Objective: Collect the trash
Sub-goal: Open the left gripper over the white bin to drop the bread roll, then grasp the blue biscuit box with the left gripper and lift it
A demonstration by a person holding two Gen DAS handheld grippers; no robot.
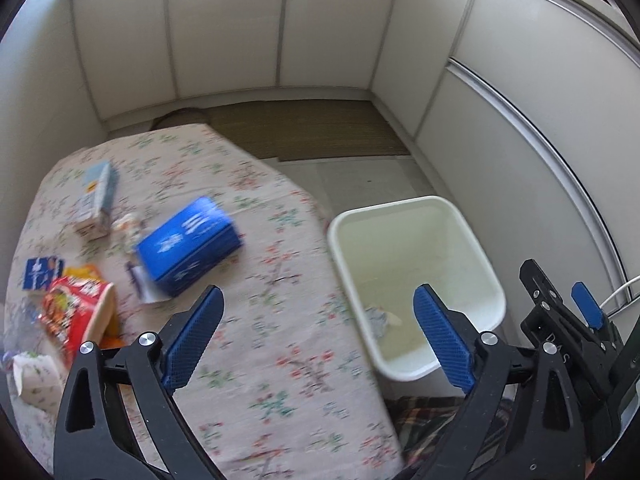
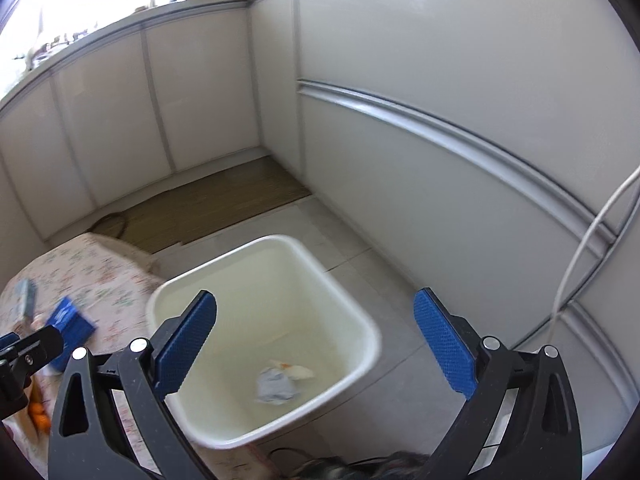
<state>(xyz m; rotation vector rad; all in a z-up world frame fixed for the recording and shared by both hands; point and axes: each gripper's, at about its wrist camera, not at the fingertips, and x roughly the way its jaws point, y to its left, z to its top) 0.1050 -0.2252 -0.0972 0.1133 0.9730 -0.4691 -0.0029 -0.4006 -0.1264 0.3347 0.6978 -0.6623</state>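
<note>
Currently both claws, left claw [image 1: 318,336] and right claw [image 2: 316,342], gape empty over the white bin [image 2: 362,320], parked beside the tabletop [image 1: 280,280] so the blue box [image 1: 190,244] drops in easily.

Both wrist views look steeply down, sharing the white bin [image 1: 416,280] [image 2: 264,344] beside the table [image 1: 260,260] [image 2: 100,276].

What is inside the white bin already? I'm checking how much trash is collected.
At the bottom of the white bin lie a crumpled grey-white wad and a small pale scrap. The near wall hides the closest floor corner.
</note>
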